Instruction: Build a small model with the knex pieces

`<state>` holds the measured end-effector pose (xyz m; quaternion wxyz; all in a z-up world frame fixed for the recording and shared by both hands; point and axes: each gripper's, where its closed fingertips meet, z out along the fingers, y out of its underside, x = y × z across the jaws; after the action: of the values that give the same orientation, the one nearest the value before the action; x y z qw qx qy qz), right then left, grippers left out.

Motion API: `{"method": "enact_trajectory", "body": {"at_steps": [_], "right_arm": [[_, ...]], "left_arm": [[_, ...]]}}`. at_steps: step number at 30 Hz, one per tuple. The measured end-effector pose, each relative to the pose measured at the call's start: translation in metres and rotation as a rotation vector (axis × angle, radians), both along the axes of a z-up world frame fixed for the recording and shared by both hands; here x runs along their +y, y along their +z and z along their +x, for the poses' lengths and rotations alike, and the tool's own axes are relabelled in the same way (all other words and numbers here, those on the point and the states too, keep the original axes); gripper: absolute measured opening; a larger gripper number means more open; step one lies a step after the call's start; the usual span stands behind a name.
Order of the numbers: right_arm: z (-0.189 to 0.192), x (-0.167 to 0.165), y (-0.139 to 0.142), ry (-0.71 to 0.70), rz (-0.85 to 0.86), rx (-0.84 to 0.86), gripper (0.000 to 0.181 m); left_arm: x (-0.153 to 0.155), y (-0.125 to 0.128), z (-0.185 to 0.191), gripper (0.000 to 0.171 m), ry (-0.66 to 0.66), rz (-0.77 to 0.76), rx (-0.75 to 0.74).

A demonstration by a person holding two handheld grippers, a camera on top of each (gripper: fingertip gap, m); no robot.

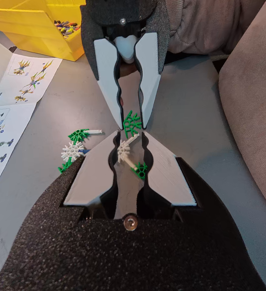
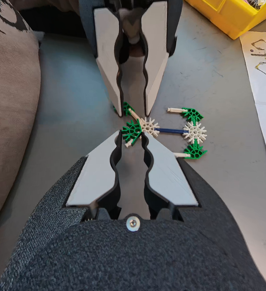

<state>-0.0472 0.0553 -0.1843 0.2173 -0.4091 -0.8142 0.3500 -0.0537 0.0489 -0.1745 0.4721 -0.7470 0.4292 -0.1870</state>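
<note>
A small rod-and-connector build lies on the grey table: two white snowflake connectors joined by a blue rod, with green fan connectors and short white rods. My right gripper is closed on a green fan connector beside the near white connector; it also shows in the left wrist view. My left gripper faces it tip to tip, jaws partly apart, straddling the white connector and another green connector. It also shows in the right wrist view.
A yellow bin holding several small coloured parts stands at the back; it also shows in the right wrist view. A printed instruction sheet lies beside the build. A person's brown sleeve borders the table. Less than 4 cm separates the two grippers' tips. The blue rod is about equally far from each gripper, around 6 cm.
</note>
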Motion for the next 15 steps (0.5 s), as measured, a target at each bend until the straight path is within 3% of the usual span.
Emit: {"method": "enact_trajectory", "body": {"at_steps": [4,8,11,15], "right_arm": [[0.012,0.018,-0.007,-0.043,0.013,-0.058,0.023],[0.019,0.032,-0.018,-0.1,0.075,-0.136,0.023],[0.02,0.045,-0.027,-0.178,0.116,-0.181,0.023],[0.024,0.049,-0.033,-0.224,0.092,-0.234,0.023]], "left_arm": [[-0.002,-0.001,-0.021,0.026,0.037,-0.061,-0.043],[-0.02,-0.021,-0.032,0.029,-0.009,-0.191,0.014],[-0.03,-0.036,-0.033,0.042,-0.026,-0.272,0.042],[-0.033,-0.042,-0.024,0.043,-0.057,-0.271,0.076]]}}
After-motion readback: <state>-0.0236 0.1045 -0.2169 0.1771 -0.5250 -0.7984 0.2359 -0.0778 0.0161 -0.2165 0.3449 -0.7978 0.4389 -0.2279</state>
